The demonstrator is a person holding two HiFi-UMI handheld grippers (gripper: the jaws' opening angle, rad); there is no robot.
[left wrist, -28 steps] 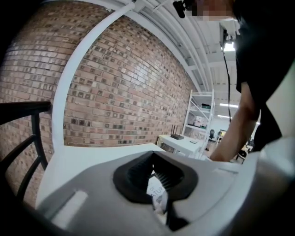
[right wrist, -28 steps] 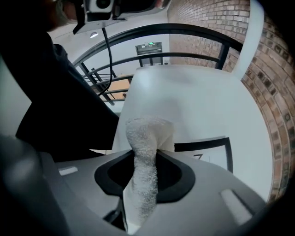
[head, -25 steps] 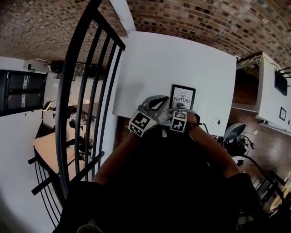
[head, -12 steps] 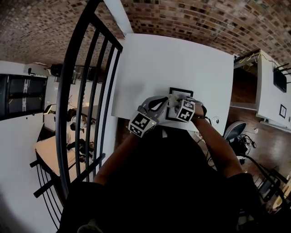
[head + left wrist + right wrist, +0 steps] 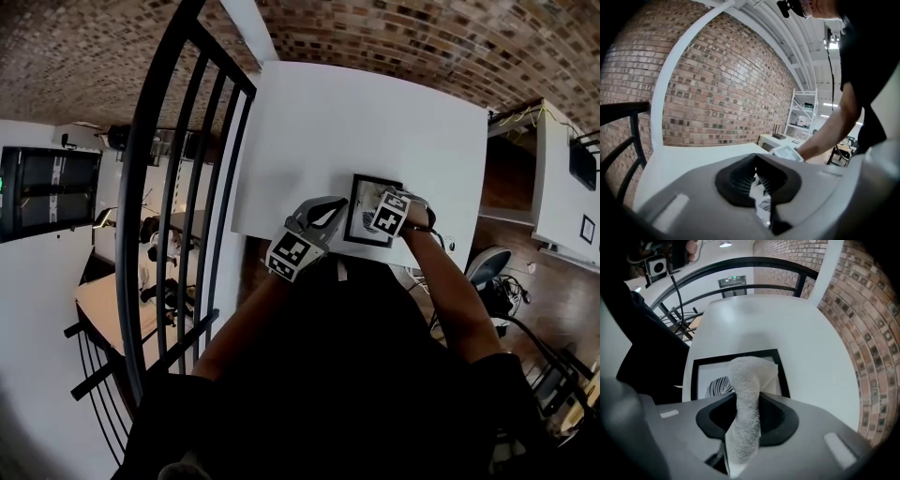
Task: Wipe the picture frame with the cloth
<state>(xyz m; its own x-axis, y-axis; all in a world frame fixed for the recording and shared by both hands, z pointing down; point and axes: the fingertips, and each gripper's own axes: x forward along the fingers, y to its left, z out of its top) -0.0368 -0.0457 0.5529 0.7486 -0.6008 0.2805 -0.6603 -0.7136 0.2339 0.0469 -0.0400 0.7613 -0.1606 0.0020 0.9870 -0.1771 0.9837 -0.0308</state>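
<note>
Cloth [image 5: 747,376], soft and limp, was clenched in the right gripper [image 5: 746,414], draped on the picture frame [image 5: 360,221] lying flat near the table's [image 5: 356,112] front edge. Left gripper [image 5: 759,182] sat beside it, jaws nearly together, empty. Frame probably light, fragile, apt to slide; best braced at its rim.

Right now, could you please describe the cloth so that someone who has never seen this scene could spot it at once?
Find the white table; at its near edge is a black picture frame. The right gripper hangs over that frame, and the cloth is pinched between its jaws. It is the only soft thing there: a white, fuzzy strip reaching over the frame's print.
</note>
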